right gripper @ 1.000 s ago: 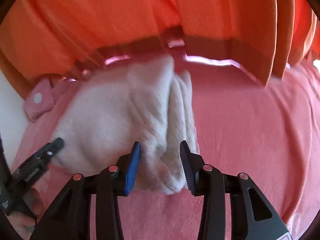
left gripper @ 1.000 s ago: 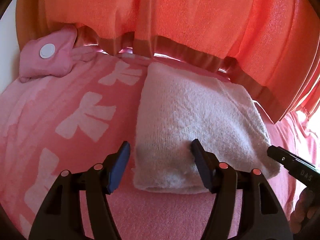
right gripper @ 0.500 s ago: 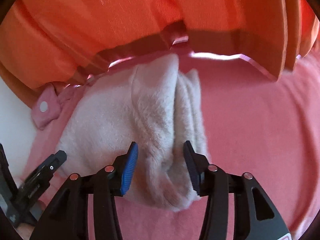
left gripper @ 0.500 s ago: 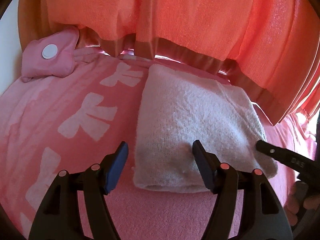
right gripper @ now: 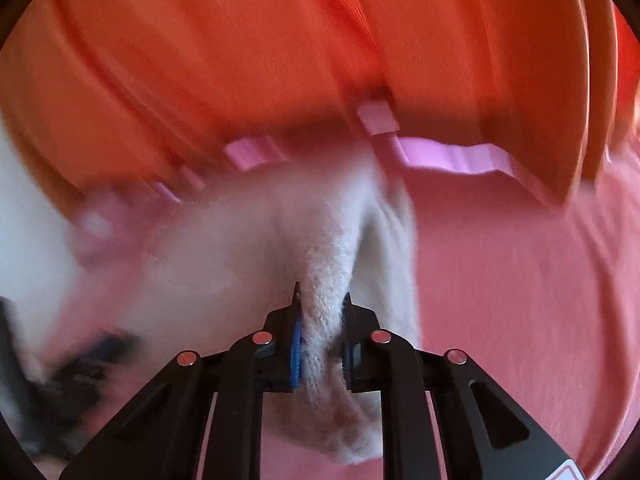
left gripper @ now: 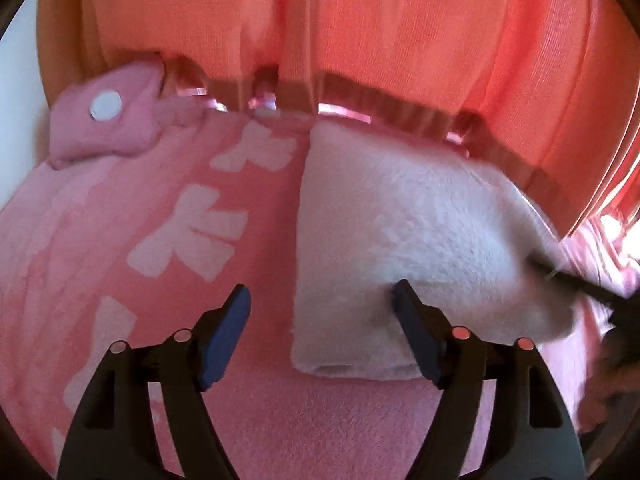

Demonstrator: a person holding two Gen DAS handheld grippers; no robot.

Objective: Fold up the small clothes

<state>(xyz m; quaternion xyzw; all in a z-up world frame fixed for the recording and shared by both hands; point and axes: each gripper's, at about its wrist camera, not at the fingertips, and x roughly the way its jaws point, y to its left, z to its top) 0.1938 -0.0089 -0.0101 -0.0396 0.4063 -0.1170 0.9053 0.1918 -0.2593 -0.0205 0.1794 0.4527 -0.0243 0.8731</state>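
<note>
A folded white fluffy garment lies on a pink bedspread. My left gripper hovers low over its near left corner, jaws wide and still opening. The right finger stands over the fabric and the left finger over bare bedspread, with nothing gripped. In the right wrist view my right gripper is closing, and its pads pinch a raised ridge of the white garment at its right edge. In the left wrist view the right gripper is a dark blur at that edge.
An orange curtain hangs just behind the garment, its hem touching the bed. A pink pouch with a white button lies at the back left near a white wall. Pink bedspread stretches to the right of the garment.
My right gripper came down and closed its jaws on a fold of the garment's right edge, bunching it into a ridge. The left jaws spread a little wider; that hand stayed put.
</note>
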